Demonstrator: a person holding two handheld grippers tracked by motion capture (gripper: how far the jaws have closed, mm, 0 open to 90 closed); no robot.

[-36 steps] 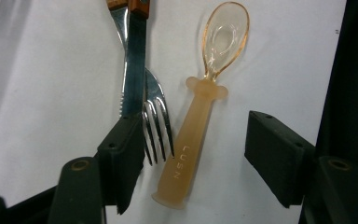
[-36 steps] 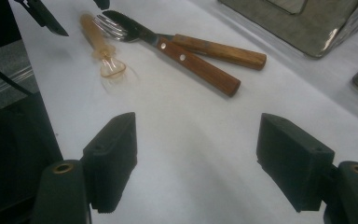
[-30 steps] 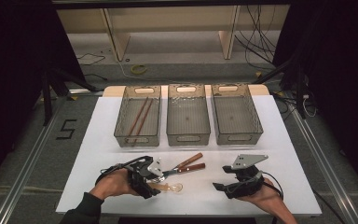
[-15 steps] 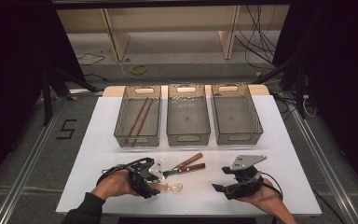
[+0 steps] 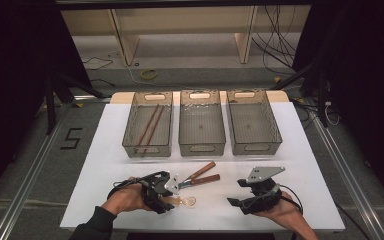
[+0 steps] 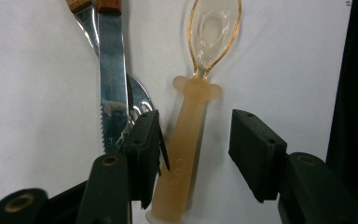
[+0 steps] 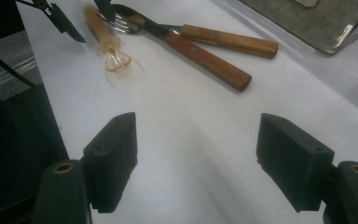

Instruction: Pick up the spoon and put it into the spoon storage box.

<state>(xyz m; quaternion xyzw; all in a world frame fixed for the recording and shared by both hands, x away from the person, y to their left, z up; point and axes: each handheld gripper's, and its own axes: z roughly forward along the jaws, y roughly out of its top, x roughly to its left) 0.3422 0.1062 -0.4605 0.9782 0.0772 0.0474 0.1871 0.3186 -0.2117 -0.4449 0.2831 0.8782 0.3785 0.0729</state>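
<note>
A translucent amber spoon point(image 6: 182, 158) lies flat on the white table, bowl pointing away from me. My left gripper point(image 6: 198, 149) is open with its jaws astride the spoon's handle, which lies close against the left pad point(image 6: 142, 144). Just left of it lie a serrated knife point(image 6: 112, 79) and a fork point(image 6: 137, 100) with wooden handles. In the high view the left gripper point(image 5: 170, 200) sits at the table's front by the spoon point(image 5: 185, 201). My right gripper point(image 5: 233, 202) is open over bare table point(image 7: 198, 158), facing the knife point(image 7: 205, 58), fork point(image 7: 228, 41) and spoon point(image 7: 112, 53).
Three clear bins stand in a row across the middle of the table: the left bin point(image 5: 130, 137) holds two brown chopsticks point(image 5: 149, 126), the middle bin point(image 5: 202, 147) and right bin point(image 5: 276, 132) hold nothing. The table's front edge runs just behind both hands.
The right gripper has edged slightly left. The left gripper stays over the spoon with its jaws apart.
</note>
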